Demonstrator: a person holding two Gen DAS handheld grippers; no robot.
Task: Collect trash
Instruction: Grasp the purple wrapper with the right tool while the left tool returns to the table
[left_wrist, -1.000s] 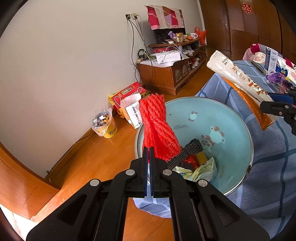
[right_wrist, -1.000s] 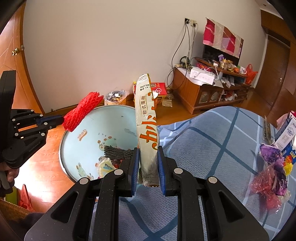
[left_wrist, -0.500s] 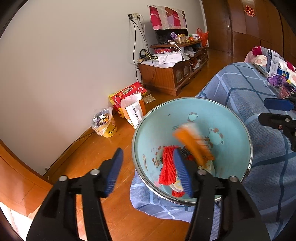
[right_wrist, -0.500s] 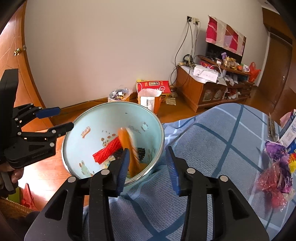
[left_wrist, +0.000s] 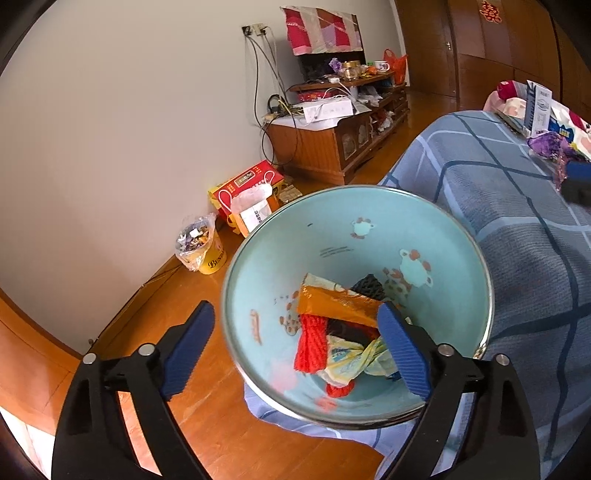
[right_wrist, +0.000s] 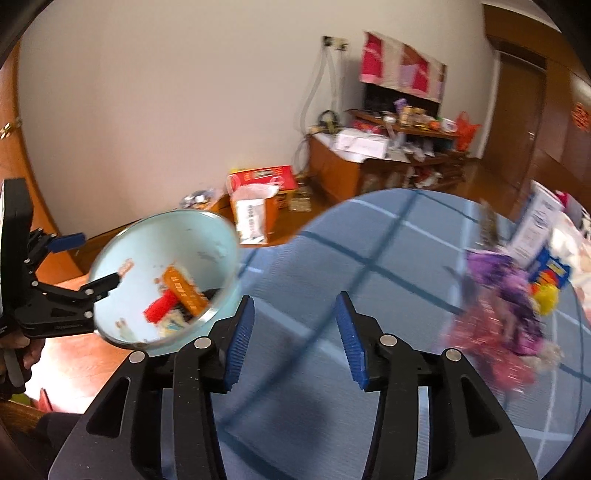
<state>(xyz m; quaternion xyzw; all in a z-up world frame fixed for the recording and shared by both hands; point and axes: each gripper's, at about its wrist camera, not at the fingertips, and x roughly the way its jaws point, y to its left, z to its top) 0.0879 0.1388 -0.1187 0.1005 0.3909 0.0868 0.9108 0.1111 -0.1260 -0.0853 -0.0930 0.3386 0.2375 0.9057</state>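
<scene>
A light blue basin (left_wrist: 332, 236) rests at the edge of a blue checked bedspread (left_wrist: 517, 258). In it lie a red foam net (left_wrist: 312, 343), an orange snack bag (left_wrist: 340, 302), a black net (left_wrist: 369, 286) and a pale wrapper (left_wrist: 354, 360). My left gripper (left_wrist: 295, 334) hovers over the basin's near rim, jaws opening wide, nothing between them. My right gripper (right_wrist: 295, 325) is over the bedspread (right_wrist: 369, 258), right of the basin (right_wrist: 147, 243), jaws opening and empty. Purple and pink wrappers (right_wrist: 506, 295) lie blurred to its right.
On the wooden floor by the wall stand a yellow bucket of scraps (left_wrist: 201, 247), a red box (left_wrist: 247, 182) and a white plastic bag (left_wrist: 255, 210). A wooden TV cabinet (left_wrist: 325, 147) is farther back. A white carton (right_wrist: 535, 225) and other packets sit on the bed.
The left gripper let go of the red net and the right let go of the orange bag; both now lie in the basin. Both grippers opened, and the right swung rightward over the bed.
</scene>
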